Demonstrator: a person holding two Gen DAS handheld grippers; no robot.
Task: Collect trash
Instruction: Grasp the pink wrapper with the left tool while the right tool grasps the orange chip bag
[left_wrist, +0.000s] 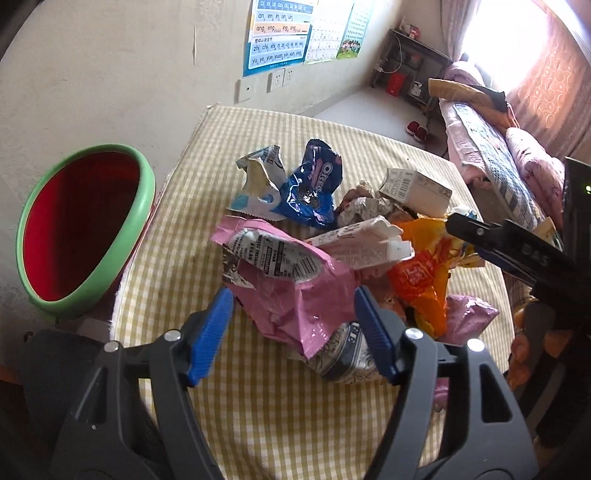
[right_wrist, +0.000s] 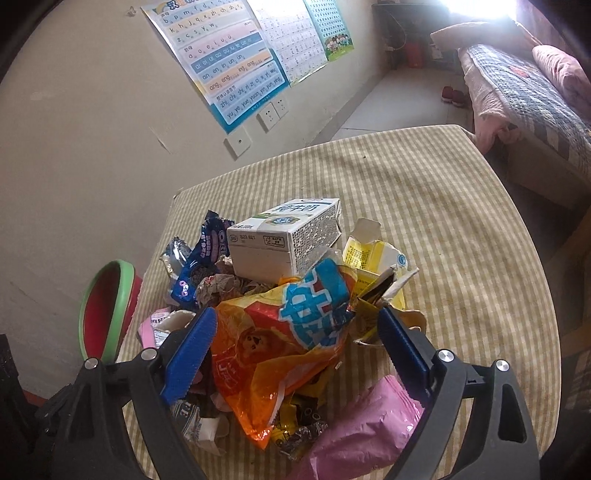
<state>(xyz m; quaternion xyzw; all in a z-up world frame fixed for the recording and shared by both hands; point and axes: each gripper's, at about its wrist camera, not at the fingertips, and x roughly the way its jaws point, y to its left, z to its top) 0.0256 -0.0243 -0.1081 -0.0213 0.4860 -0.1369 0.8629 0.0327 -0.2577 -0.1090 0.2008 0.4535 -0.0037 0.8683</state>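
A heap of crinkled foil wrappers and cartons sits mid-tabletop on yellow checked cloth (left_wrist: 258, 406). The left gripper (left_wrist: 293, 332) stands parted around a crumpled pink wrapper (left_wrist: 291, 280), its ribbed blue pads not pressing it. The right gripper (right_wrist: 295, 354) gapes wide around a glossy orange plastic bag (right_wrist: 266, 354), ungripped. A round, green-rimmed red bin (left_wrist: 85, 229) stands beside the table's left edge.

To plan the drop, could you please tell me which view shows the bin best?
The left wrist view: the bin is large there, its green rim and red inside open to view. The right wrist view shows it small and edge-on.
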